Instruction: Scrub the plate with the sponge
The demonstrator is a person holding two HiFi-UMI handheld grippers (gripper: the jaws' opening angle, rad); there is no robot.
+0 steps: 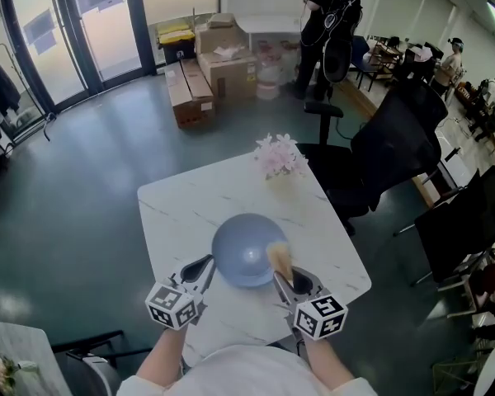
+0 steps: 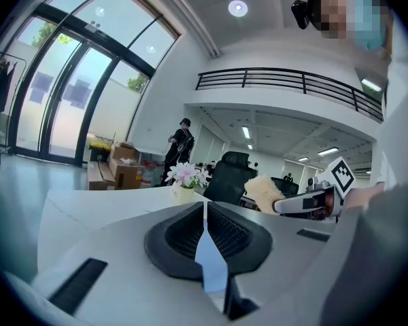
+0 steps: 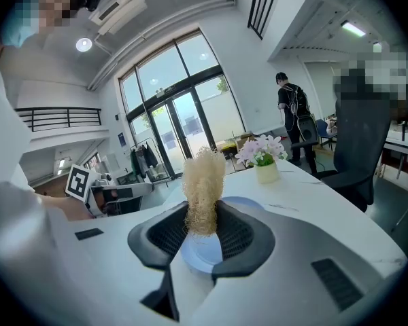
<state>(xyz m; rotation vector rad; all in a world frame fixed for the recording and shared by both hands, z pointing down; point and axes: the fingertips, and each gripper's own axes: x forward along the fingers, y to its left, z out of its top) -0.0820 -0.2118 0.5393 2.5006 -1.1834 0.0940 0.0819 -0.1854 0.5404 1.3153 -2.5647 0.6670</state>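
White marble tabletop (image 1: 173, 213) with a blue plate (image 1: 243, 246) lying near its front edge. The left gripper (image 1: 205, 269) pinches the plate's left rim, jaws almost together on the thin edge. The right gripper (image 1: 285, 280) is clamped on a straw-coloured, fibrous sponge (image 1: 280, 258) over the plate's right side. Small pink flowers (image 1: 280, 157) stand at the far edge.

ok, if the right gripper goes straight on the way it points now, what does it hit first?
Probably the plate: the right gripper points across it, sponge clamped in its fingers, so the sponge tip would touch the plate first. Its height above is unclear.
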